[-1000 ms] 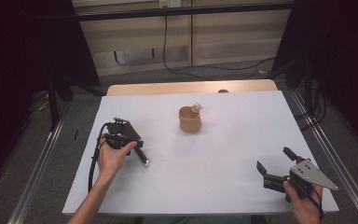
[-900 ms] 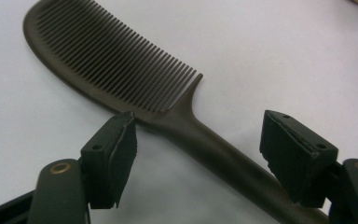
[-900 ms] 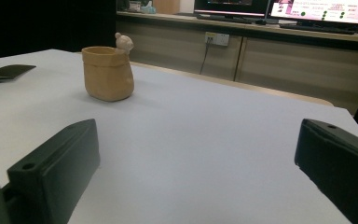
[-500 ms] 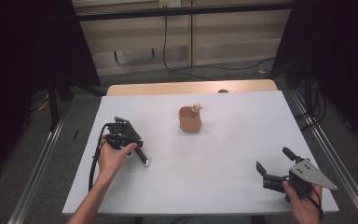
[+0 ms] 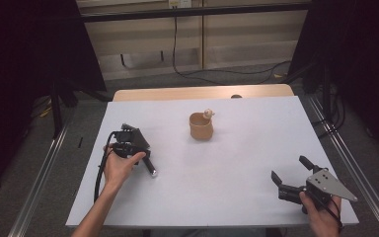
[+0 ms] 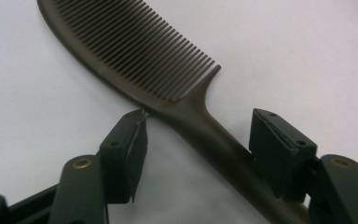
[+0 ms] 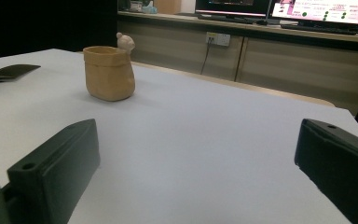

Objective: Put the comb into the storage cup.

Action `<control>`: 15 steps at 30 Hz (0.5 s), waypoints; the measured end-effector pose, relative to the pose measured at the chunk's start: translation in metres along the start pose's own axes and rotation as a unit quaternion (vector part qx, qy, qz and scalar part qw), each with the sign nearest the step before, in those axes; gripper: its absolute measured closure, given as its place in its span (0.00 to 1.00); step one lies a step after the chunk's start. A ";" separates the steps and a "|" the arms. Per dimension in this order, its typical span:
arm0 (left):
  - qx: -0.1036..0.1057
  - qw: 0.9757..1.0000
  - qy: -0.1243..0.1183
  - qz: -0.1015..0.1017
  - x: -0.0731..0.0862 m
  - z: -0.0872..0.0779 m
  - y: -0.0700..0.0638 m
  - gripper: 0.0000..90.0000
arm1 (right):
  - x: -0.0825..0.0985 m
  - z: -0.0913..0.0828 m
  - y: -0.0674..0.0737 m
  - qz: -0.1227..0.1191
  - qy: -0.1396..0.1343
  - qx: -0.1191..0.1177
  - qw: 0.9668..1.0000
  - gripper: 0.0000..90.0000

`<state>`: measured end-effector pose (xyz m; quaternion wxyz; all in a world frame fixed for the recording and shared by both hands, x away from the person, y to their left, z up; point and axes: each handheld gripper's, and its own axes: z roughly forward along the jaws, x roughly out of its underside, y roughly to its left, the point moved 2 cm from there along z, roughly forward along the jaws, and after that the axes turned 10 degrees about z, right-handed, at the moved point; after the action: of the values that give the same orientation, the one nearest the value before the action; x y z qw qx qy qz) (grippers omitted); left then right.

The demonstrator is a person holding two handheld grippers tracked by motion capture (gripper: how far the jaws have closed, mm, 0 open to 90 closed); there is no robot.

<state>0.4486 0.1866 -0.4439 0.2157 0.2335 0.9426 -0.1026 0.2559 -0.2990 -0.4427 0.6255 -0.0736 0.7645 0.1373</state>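
A dark brown comb (image 6: 135,51) lies flat on the white table. Its handle runs back between the jaws of my left gripper (image 6: 199,119), which is open, one jaw on each side of the handle. In the high view a hand holds that left gripper (image 5: 130,143) low at the table's left. My right gripper (image 5: 289,169) hovers near the front right corner. It is open and nothing is between its jaws (image 7: 198,135). The comb's dark flat tip (image 7: 14,70) shows at the far left of the right gripper view.
A tan bag-shaped cup (image 5: 201,126) with a small pale knob at its rim stands at the table's middle back, also seen as the cup (image 7: 109,72) ahead of the right gripper. The table's front edge (image 5: 212,224) lies close to both hands. Metal rails flank the table.
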 end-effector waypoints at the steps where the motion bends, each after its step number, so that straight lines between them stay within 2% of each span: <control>1: -0.002 1.000 0.000 0.001 0.000 0.000 0.000 0.43 | 0.000 0.000 0.000 0.000 0.000 0.000 1.000 0.00; 8: -0.011 1.000 0.003 0.005 0.000 0.000 -0.002 0.50 | 0.000 0.000 0.000 0.000 0.001 0.000 1.000 0.00; 15: -0.014 1.000 0.006 0.005 0.000 0.000 -0.002 0.51 | 0.000 0.001 0.000 -0.003 0.003 0.000 1.000 0.00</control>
<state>0.4481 0.1848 -0.4437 0.2135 0.2358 0.9441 -0.0865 0.2564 -0.2983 -0.4431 0.6238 -0.0766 0.7660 0.1349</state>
